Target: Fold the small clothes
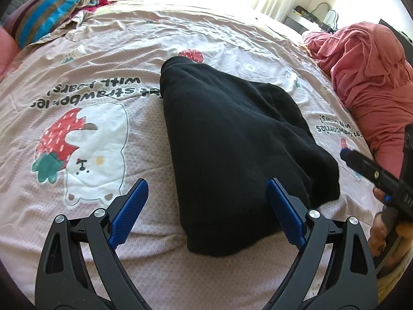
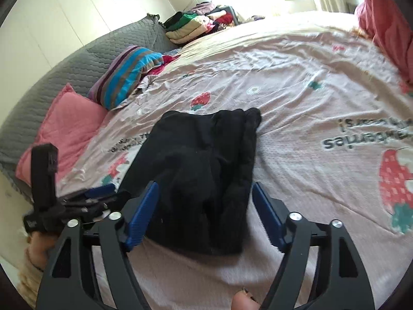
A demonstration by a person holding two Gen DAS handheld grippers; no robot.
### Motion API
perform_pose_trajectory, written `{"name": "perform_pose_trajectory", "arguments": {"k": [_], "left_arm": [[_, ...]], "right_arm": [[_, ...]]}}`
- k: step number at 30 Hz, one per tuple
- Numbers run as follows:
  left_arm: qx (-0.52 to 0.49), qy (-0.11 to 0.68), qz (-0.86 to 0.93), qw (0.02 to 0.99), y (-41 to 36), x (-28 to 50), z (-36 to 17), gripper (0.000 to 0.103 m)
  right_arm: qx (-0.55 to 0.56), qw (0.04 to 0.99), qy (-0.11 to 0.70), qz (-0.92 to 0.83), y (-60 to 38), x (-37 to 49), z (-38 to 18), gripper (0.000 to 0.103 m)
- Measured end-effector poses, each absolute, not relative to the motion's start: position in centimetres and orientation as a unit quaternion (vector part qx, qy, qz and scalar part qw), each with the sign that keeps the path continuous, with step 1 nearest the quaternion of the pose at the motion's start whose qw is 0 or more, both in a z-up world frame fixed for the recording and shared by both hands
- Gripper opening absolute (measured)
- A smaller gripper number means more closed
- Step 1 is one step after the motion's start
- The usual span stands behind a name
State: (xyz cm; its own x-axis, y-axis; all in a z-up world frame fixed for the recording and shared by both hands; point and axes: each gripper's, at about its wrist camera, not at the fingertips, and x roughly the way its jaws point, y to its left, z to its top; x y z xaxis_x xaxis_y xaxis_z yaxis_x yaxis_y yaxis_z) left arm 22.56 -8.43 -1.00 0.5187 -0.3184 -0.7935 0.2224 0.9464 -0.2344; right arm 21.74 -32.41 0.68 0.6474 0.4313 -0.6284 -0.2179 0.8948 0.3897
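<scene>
The black garment [image 1: 232, 139] lies folded into a narrow bundle near the middle of the bed [image 1: 144, 38], on the pink printed sheet, with bare sheet on all sides of it so either claw can come at it. Its layers sit stacked, one long fold ridged along the side seen in the right wrist view, which suggests the fold is mostly made.

The left claw [image 1: 206, 211] hangs over the near end of the garment with its jaws spread wide; the blue pads [image 1: 129, 214] stand on either side of the cloth and press on nothing. It seems placed there to pin or catch that end if the bundle needs another fold.

The right claw [image 2: 204, 217] is likewise spread, straddling the near edge of the garment [image 2: 204, 170] without gripping it. From the left view it shows off to the right side [image 1: 371, 170], apart from the cloth.

A heap of red cloth [image 1: 369, 77] waits at the bed's edge, well apart, probably next in line. A striped pillow [image 2: 124, 75] lies at the head.
</scene>
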Motion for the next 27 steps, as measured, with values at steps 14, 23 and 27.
{"name": "perform_pose_trajectory", "arguments": {"k": [14, 23, 27], "left_arm": [[-0.04, 0.407, -0.169, 0.897, -7.2, 16.9, 2.5, 0.093], [-0.038, 0.381, -0.155, 0.911, -5.0, 12.8, 2.6, 0.093], [-0.039, 0.375, -0.146, 0.914, -3.9, 11.1, 2.2, 0.093]], "right_arm": [[0.078, 0.947, 0.29, 0.117, -31.3, 13.7, 3.7, 0.098], [0.049, 0.956, 0.271, 0.097, -29.0, 9.9, 3.7, 0.098], [0.033, 0.96, 0.266, 0.085, -27.9, 8.6, 3.0, 0.098]]}}
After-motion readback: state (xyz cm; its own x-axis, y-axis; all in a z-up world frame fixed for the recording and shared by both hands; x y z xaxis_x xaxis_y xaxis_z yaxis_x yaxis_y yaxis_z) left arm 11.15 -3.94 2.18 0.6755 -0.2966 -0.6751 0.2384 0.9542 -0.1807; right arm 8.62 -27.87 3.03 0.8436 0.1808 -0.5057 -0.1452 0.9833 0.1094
